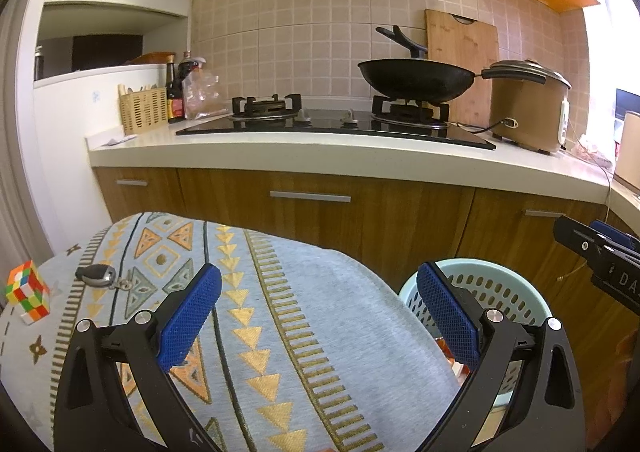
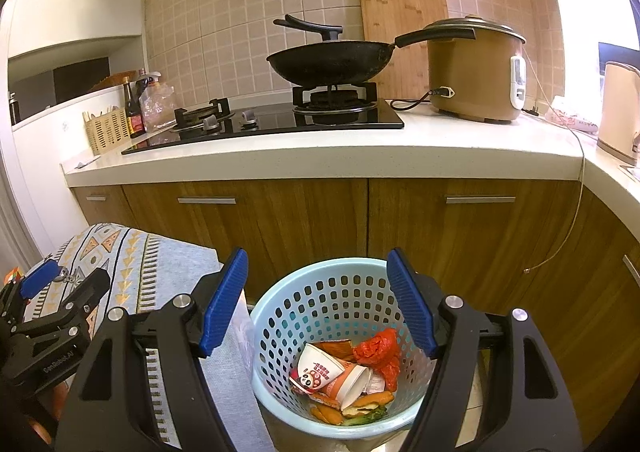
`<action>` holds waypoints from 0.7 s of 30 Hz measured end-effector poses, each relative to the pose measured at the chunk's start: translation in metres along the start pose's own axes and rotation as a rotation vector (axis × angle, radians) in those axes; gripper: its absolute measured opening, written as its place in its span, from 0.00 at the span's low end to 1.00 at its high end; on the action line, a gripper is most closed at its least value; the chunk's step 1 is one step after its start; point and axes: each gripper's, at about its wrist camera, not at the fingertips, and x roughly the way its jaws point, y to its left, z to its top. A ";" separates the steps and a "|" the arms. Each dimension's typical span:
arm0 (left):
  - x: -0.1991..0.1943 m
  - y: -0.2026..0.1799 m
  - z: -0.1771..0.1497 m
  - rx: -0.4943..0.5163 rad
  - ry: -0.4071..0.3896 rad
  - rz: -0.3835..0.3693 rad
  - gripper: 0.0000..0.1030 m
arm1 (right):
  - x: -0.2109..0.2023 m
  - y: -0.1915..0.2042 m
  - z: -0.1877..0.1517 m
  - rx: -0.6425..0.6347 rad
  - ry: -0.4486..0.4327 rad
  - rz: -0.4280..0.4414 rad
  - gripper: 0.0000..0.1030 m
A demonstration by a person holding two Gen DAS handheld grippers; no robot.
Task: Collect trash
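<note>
Kitchen corner seen from both wrist cameras. A low bench [image 1: 320, 292] draped in a grey cloth with orange and gold triangle bands is standing in front of wooden cabinets [image 2: 320, 219]; a colour puzzle cube [image 1: 27, 292] and a car key [image 1: 98, 276] are lying near its far left edge. Just beside the bench's right edge, a pale blue perforated waste basket [image 2: 320, 292] is sitting on the floor, holding the collected trash: a paper cup [image 2: 324, 372] on its side, a crumpled red bag [image 2: 380, 348], and orange and green food scraps [image 2: 360, 408].

The left hand-held gripper [image 1: 318, 312] is hovering over the cloth with its blue pads spread wide and nothing between them. The right hand-held gripper [image 2: 318, 300] is hanging above the basket, jaws likewise wide and empty.

Behind, a white countertop [image 2: 360, 155] is carrying a black glass hob [image 2: 272, 123] with a black wok [image 2: 328, 59] on its right burner, a brown rice cooker [image 2: 476, 71], a wooden cutting board [image 2: 400, 11] leaning on the tiled wall [image 1: 300, 31], sauce bottles [image 1: 176, 91] and a woven utensil holder [image 1: 142, 109]
</note>
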 end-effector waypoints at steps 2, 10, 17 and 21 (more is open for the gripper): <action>0.000 0.000 0.000 0.002 -0.001 0.002 0.92 | 0.000 0.000 0.000 0.002 0.000 0.003 0.66; 0.000 0.000 0.000 0.002 0.000 0.003 0.92 | -0.001 0.000 0.000 0.005 0.000 -0.001 0.66; 0.000 0.001 0.000 0.005 -0.002 0.002 0.92 | -0.002 0.003 0.000 -0.001 -0.007 -0.006 0.66; 0.000 0.000 0.000 0.002 0.000 0.002 0.92 | -0.002 0.003 -0.001 -0.004 -0.006 -0.007 0.66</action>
